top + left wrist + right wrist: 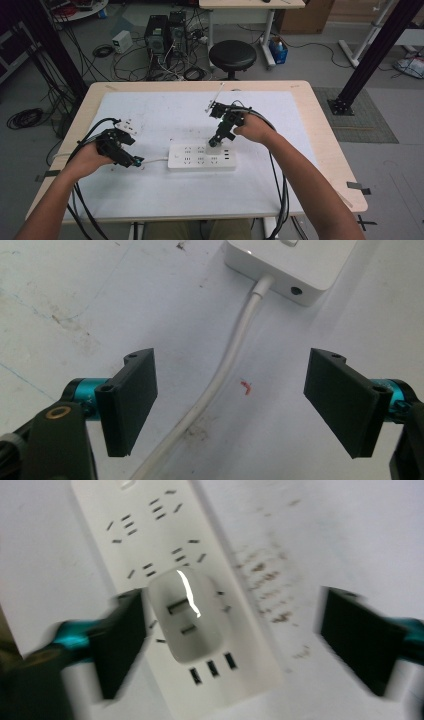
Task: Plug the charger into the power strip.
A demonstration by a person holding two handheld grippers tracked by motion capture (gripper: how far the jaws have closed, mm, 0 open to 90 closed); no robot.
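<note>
Right gripper view reveals a white two-port charger block (186, 614) plugged into the white plastic power strip (150, 535), beside one finger (120, 645) of the spread right gripper (240, 640); the left gripper (235, 400), spread too, straddles the strip's white cable (220, 375).

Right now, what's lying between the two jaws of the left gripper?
In the left gripper view, the left gripper stands open over the white cable of the power strip. The cable runs between the jaws, touching neither, beside a small red mark.
</note>
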